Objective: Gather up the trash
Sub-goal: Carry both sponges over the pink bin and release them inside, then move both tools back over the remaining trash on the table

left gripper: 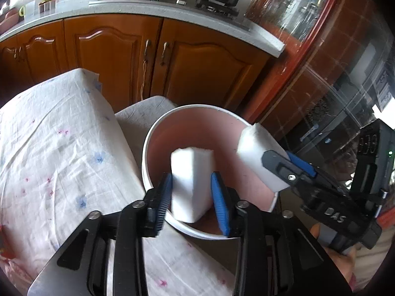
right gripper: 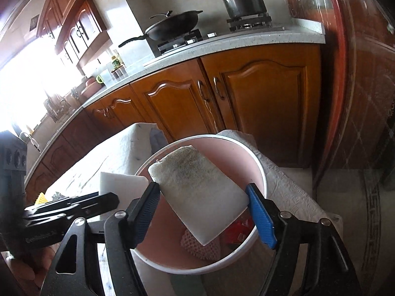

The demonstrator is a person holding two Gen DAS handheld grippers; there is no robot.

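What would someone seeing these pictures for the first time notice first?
Two white sponge blocks hang over a pink bucket with a white rim: a clean one between the left gripper's blue-padded fingers, and one with a dirty, frayed end between the right gripper's fingers. Behind stand orange wooden cabinets and a stove with a steel pot and a black wok.

Both angled downward: left claw (left gripper: 192, 176) slack, right claw (right gripper: 202, 188) clamped.

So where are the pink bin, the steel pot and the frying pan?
Pink bin (left gripper: 197, 128): left wrist view, inner wall.
Steel pot (right gripper: 243, 1): right wrist view, side.
Frying pan (right gripper: 174, 22): right wrist view, bowl.
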